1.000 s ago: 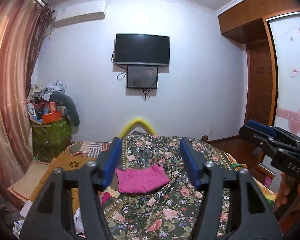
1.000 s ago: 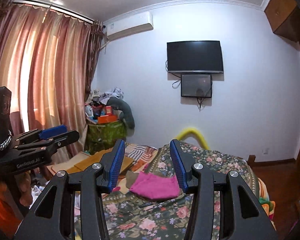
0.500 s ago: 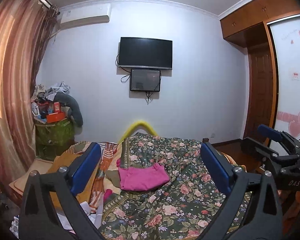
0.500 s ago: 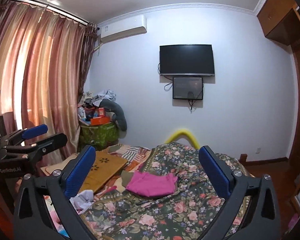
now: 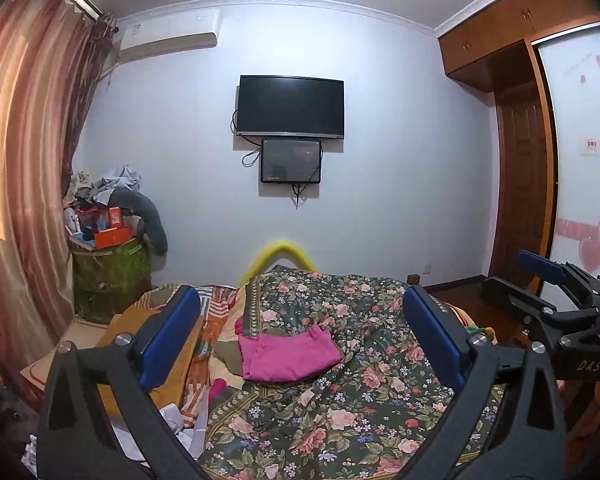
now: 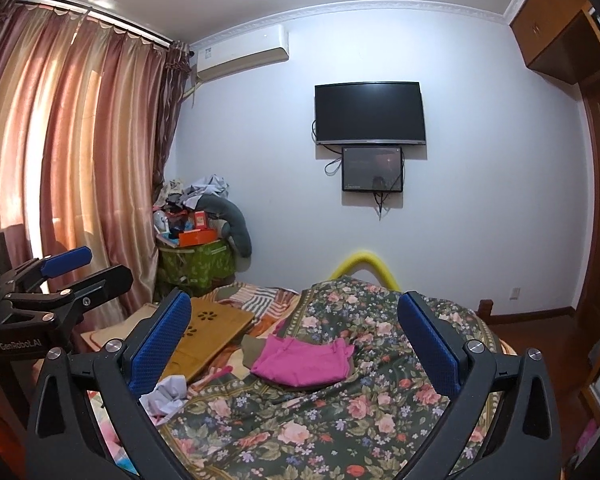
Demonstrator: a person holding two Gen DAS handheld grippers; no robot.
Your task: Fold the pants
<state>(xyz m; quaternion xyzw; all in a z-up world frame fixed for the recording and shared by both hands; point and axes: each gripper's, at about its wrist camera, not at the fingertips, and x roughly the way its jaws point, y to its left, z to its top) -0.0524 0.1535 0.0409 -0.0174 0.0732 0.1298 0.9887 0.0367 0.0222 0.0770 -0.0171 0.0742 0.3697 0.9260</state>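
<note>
Your left gripper (image 5: 300,340) and right gripper (image 6: 296,340) both gape wide, holding nothing. The folded magenta cloth pants (image 5: 286,354) lie compact on the floral quilt (image 5: 340,412) at twelve o'clock; the fold looks finished.

Ahead of the left gripper (image 5: 300,340), with matt black plastic arms and rough blue pads, lie soft pink cloth pants (image 5: 286,354) on a floral cloth bedspread (image 5: 340,412). Left of the right gripper (image 6: 296,340): smooth wooden board (image 6: 208,330), satiny curtain (image 6: 80,160); beyond, glossy television (image 6: 370,113).
</note>
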